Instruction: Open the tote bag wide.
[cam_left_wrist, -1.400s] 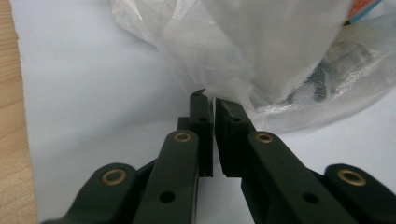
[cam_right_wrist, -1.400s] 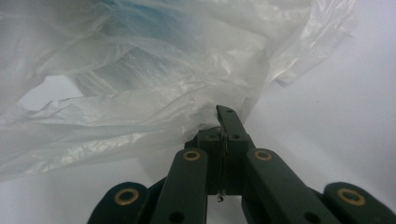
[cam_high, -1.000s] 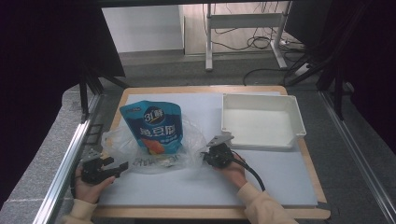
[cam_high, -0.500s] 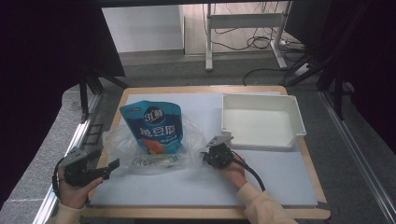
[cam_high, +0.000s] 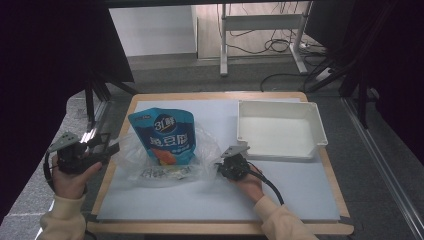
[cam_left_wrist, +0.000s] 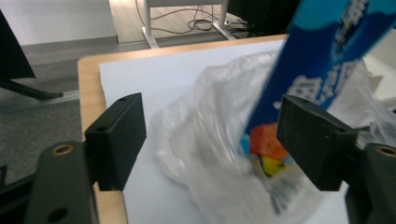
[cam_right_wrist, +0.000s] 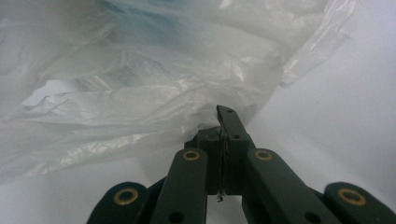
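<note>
Plastic bag (cam_high: 202, 150) sits crumpled mid-mat around the blue pouch (cam_high: 167, 135), whose lower print I can't read through the film; my right gripper (cam_high: 226, 167) is clamped on the bag's edge, left gripper (cam_high: 111, 148) wide, its jaws just narrowing on nothing, above the white mat (cam_high: 300, 190) on the wooden table (cam_high: 107, 172).

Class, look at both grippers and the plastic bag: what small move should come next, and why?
Probably bring the left gripper, jaws open and empty, back onto the clear plastic bag edge; the right gripper is shut on its other side, and the blue pouch sits half inside.
</note>
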